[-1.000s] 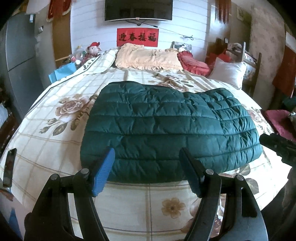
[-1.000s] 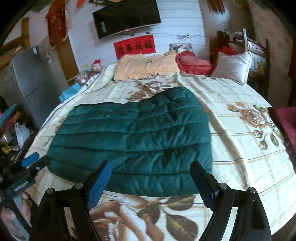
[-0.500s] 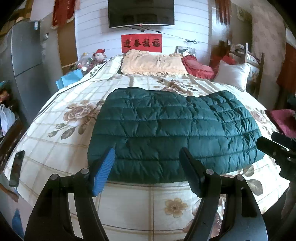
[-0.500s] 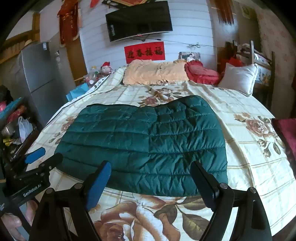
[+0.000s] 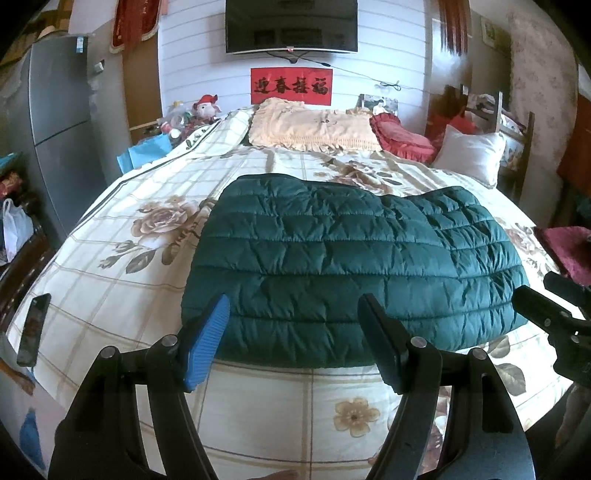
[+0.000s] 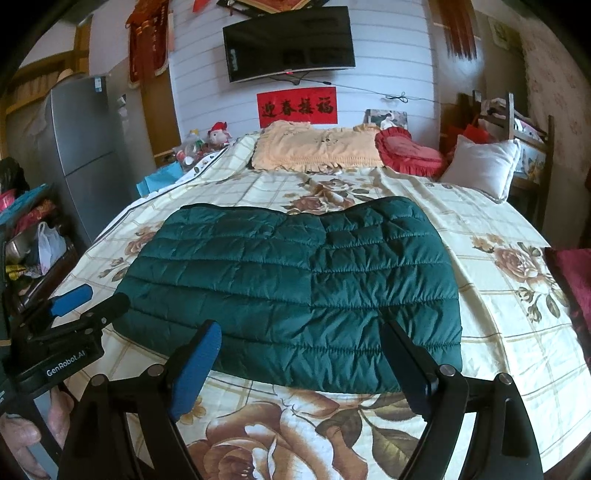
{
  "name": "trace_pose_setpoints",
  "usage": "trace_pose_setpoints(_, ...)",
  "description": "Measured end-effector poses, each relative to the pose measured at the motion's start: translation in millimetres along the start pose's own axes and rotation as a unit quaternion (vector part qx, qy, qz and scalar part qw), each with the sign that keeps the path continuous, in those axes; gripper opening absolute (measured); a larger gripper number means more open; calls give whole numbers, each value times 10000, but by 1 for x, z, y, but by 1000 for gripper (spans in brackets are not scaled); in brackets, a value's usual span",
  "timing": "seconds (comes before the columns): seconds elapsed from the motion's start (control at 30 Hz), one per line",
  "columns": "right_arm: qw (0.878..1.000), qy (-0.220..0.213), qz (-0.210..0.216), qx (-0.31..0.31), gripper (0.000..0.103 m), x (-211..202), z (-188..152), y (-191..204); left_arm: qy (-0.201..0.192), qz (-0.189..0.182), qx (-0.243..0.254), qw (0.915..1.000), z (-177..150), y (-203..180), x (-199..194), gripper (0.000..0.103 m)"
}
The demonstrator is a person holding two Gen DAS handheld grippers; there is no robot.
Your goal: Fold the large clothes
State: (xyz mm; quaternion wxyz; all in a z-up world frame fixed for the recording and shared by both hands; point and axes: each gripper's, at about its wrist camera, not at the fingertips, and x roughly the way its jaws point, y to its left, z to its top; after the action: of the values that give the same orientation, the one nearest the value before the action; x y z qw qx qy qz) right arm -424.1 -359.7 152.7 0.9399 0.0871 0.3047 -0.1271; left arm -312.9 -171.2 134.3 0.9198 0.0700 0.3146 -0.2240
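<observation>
Green quilted jacket (image 5: 351, 266) lies folded flat on bed (image 5: 110, 280); looks nearly done, maybe one more fold. Your left gripper (image 5: 295, 332) & right gripper (image 6: 303, 354) both wide, holding nothing.

This was a home bedroom: a wide bed (image 5: 110, 295) under a floral sheet, pillows (image 5: 314, 127) at its head, a wall-mounted television (image 5: 291, 26), a red banner (image 5: 291, 85), and a fridge (image 6: 85, 147) beside it.

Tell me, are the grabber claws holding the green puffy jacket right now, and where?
No, nothing is held. The left gripper and right gripper both stand open above the near edge of the green jacket, which lies folded on the bed.
</observation>
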Motion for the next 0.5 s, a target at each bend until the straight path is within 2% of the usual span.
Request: trace_pose_setpoints(0.5, 9999, 109, 27, 41, 86, 9, -2, -3, 51, -58, 1, 10000, 1, 0, 6, 72)
